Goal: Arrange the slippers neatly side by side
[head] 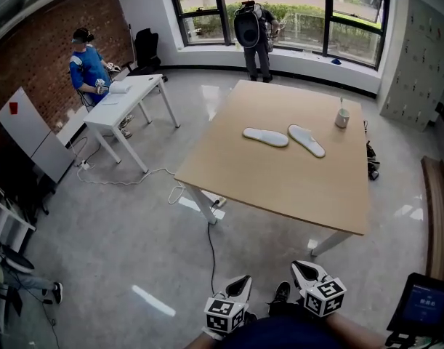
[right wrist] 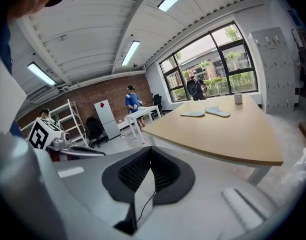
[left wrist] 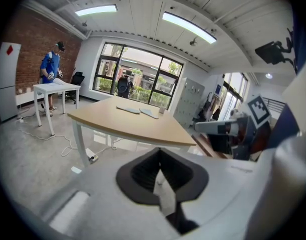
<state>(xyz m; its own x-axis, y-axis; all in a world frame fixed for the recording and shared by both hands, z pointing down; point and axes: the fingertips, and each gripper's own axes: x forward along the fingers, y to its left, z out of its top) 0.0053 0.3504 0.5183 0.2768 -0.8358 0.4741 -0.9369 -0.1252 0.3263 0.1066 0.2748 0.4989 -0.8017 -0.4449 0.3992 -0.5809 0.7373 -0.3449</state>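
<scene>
Two pale grey slippers lie on the wooden table, well away from me. The left slipper points sideways; the right slipper lies at an angle, its near end beside the other's, so they form a V. Both show small in the left gripper view, left slipper and right slipper, and in the right gripper view, left slipper and right slipper. My left gripper and right gripper hang shut and empty close to my body, short of the table's near edge.
A white cup stands on the table's far right. A white desk with a seated person is at the left; another person stands by the windows. Cables trail on the floor by the table leg. A tablet sits at lower right.
</scene>
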